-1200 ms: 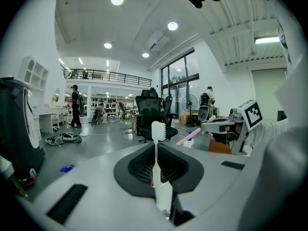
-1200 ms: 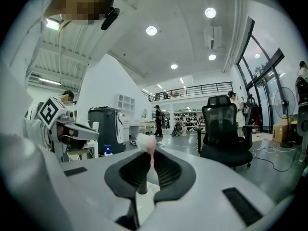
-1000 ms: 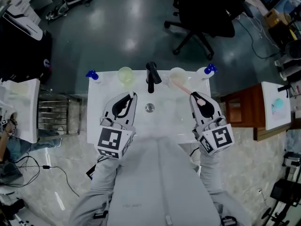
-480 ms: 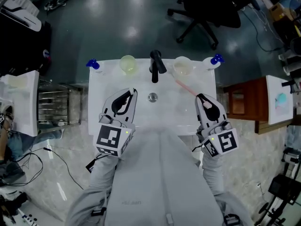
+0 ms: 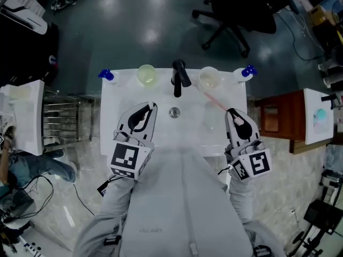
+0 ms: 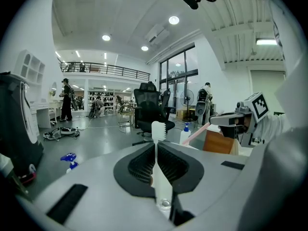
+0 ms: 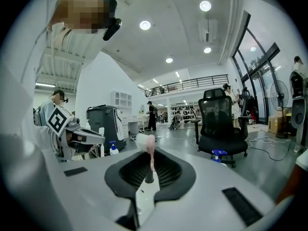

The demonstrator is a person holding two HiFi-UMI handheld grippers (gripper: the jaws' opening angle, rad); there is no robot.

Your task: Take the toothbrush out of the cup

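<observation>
Large open hall with a dark glossy floor (image 5: 134,31), seen from above. Black office chair (image 5: 230,9) stands beyond the work area. White washbasin (image 5: 120,98) is the largest item within reach, with both grippers over its bowl. Left gripper (image 5: 150,110) is over the left half, fingers (image 6: 139,165) closed on the handle of a white toothbrush (image 6: 159,130). Right gripper (image 5: 231,113) is over the right half, fingers (image 7: 166,170) closed on the handle of a pink toothbrush (image 5: 213,100). Black tap (image 5: 179,79) sits at the middle of the back edge. Yellow-green cup (image 5: 146,74) stands upright left of the tap, nothing seen in it. Clear cup (image 5: 209,78) stands upright right of the tap. There are two blue-capped bottles, one at the back left corner (image 5: 106,74) and one at the back right (image 5: 247,72). The white toothbrush has its bristle head upright past the left fingertips, well apart from either cup. The pink toothbrush slants from the right fingertips toward the clear cup, its far end just beside the near rim. It is apparently outside the cup, though too small to confirm a gap. Drain (image 5: 173,112) lies between the grippers. Status, as judged: removal is essentially done, both brushes are in hand and neither cup visibly holds one. What remains is drawing the pink brush fully clear and setting the brushes down.
</observation>
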